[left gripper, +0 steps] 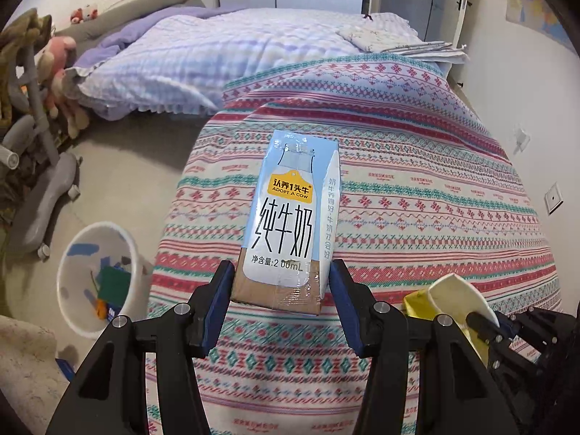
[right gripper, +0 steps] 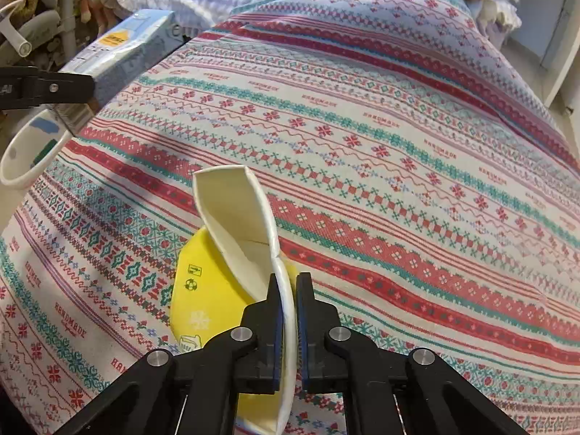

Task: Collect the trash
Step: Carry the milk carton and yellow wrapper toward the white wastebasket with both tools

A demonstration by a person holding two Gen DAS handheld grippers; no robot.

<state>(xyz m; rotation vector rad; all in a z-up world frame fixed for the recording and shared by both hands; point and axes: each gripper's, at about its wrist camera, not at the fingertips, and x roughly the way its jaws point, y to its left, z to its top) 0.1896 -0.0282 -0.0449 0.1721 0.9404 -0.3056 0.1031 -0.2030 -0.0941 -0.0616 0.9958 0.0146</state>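
**Milk carton and crushed paper cup held above patterned bedspread**

The left hand-held gripper [left gripper: 281, 284] clamps a pale blue milk carton [left gripper: 290, 217] by its lower end, one blue-padded finger [left gripper: 217, 301] pressed on each side. The carton, printed with a bottle outline, a yellow "ADOPT A COW" label and large Chinese characters, points away from the camera over a bed covered in a bedspread [left gripper: 417, 188] banded in red, teal and white.

To the near right, the right hand-held gripper [right gripper: 289, 311] is closed on the rim of a flattened paper cup [right gripper: 239, 224], white inside and yellow outside, with recycling and snowflake symbols on the yellow wall. The cup's crushed mouth stands up above the fingers. In the left wrist view the same cup [left gripper: 458, 301] shows at the lower right, just beside the left gripper.

On the floor to the near left of the bed stands a white trash bin [left gripper: 98, 279] with blue patches on its wall; a green box and other scraps lie inside. Farther left are the grey wheeled base of a chair [left gripper: 43, 195] and a pile of plush toys [left gripper: 58, 65]. At the far end of the bed lies a lilac-and-white quilt [left gripper: 217, 54], with a folded cloth [left gripper: 377, 38] to its right.
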